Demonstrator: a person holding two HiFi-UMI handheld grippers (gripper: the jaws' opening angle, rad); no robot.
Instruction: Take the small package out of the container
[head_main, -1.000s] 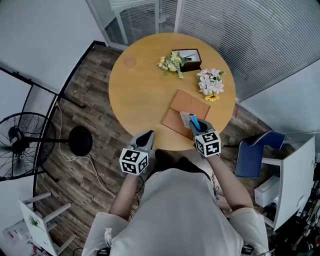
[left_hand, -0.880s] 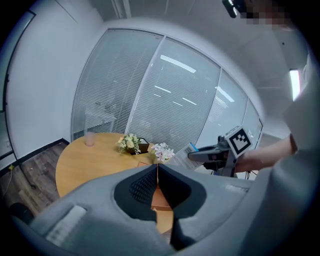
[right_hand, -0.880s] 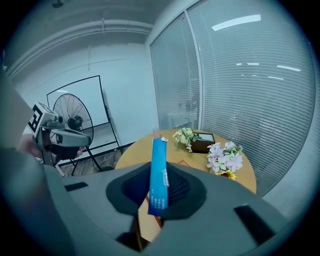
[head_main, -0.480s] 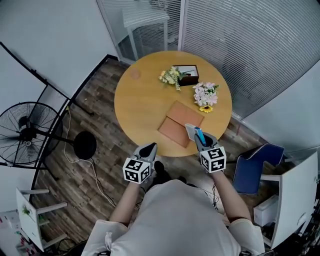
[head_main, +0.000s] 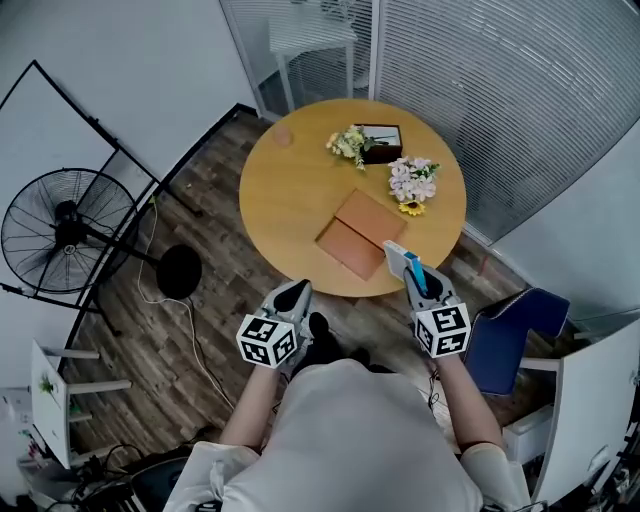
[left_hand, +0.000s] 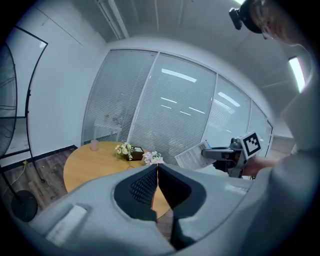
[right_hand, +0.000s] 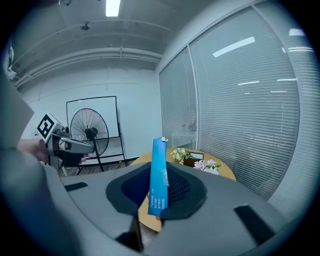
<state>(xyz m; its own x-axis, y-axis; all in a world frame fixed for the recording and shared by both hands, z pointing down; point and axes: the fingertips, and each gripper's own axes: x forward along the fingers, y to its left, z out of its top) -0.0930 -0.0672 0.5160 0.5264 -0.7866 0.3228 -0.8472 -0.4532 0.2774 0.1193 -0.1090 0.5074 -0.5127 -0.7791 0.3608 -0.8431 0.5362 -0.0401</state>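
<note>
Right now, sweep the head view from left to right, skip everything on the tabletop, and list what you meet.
From the left: standing fan → left claw, shut with nothing in it → right claw, shut on the small package → blue chair.

Small package (right_hand: 159, 175) held clear of the container (head_main: 358, 235)
I saw the small package, a thin blue box with a white printed face, standing on edge in the right tongs (head_main: 413, 274) just off the table (head_main: 290, 190); the flat brown container lay near that table's rim.
</note>
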